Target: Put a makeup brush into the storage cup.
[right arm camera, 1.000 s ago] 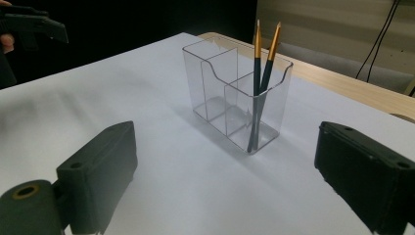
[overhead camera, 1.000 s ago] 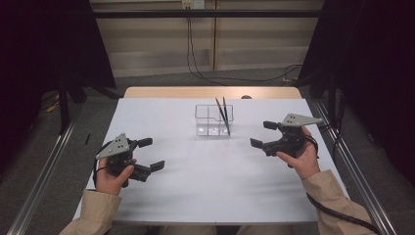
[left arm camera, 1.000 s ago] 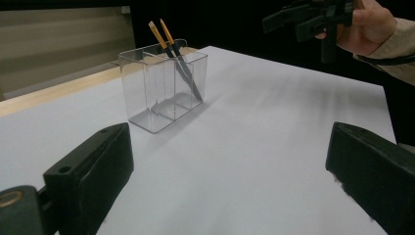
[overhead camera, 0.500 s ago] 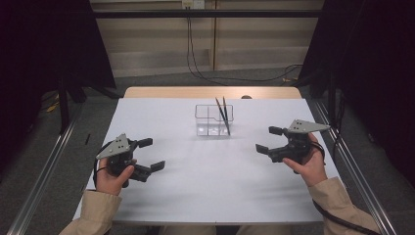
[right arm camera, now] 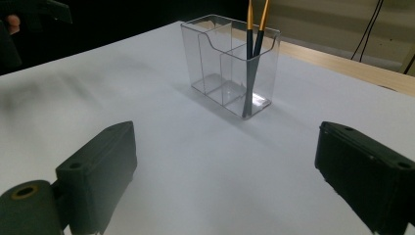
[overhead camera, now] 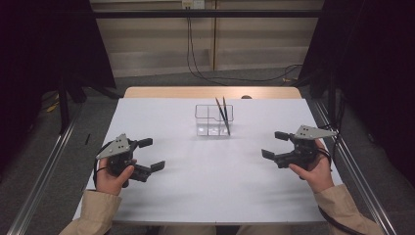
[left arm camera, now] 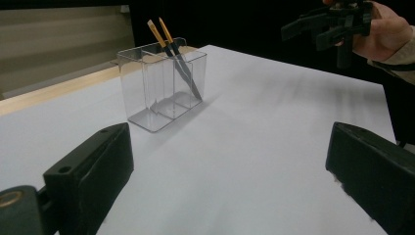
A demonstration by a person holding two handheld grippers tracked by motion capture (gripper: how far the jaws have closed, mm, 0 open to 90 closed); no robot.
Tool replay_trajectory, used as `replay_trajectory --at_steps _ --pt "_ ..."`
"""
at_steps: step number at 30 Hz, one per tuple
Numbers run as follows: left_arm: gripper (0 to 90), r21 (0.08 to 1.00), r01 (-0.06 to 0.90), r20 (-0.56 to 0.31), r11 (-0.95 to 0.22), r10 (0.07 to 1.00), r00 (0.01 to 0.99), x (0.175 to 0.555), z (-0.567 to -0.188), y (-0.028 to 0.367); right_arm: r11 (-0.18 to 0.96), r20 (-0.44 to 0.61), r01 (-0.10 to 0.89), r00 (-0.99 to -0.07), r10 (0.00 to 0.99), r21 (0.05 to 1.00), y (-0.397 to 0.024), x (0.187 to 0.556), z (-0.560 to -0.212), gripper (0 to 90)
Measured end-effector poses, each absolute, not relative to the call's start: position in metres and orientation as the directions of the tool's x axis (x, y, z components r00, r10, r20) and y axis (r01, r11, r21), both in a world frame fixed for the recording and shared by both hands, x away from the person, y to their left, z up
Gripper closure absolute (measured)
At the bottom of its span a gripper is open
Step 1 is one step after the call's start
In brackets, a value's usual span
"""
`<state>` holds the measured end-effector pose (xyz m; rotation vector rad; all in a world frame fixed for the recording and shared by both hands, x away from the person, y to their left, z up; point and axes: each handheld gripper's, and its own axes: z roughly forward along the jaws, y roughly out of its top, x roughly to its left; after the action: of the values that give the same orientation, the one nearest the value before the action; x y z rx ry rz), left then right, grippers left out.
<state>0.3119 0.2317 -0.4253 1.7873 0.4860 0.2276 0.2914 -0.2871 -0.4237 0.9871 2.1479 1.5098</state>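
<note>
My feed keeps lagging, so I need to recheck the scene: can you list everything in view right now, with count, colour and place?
Organizer: one, clear plastic with compartments, upright at the middle far part of the table.
Brushes: two, dark handles with golden upper ends, leaning together in the organizer's right-hand end compartment as the high view shows it.
Table: one, white top with a wooden strip along the far edge.
Cables: black, hanging down the wall beyond the table and running across the floor.
Left tongs: one, black with a grey plate, open, above the near left of the table, holding nothing.
Right tongs: one, black with a grey plate, open, above the near right, holding nothing.
Sleeves: two, tan, at the bottom edge.
</note>
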Motion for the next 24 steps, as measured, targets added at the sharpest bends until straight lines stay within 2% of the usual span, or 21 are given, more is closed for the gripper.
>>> replay_trajectory --at_steps 24 --pt "3.7 0.956 0.206 -0.097 -0.208 0.440 0.893 0.313 -0.427 0.232 0.183 0.114 0.355 -0.671 0.732 0.917 -0.310 0.266 -0.429 7.1"
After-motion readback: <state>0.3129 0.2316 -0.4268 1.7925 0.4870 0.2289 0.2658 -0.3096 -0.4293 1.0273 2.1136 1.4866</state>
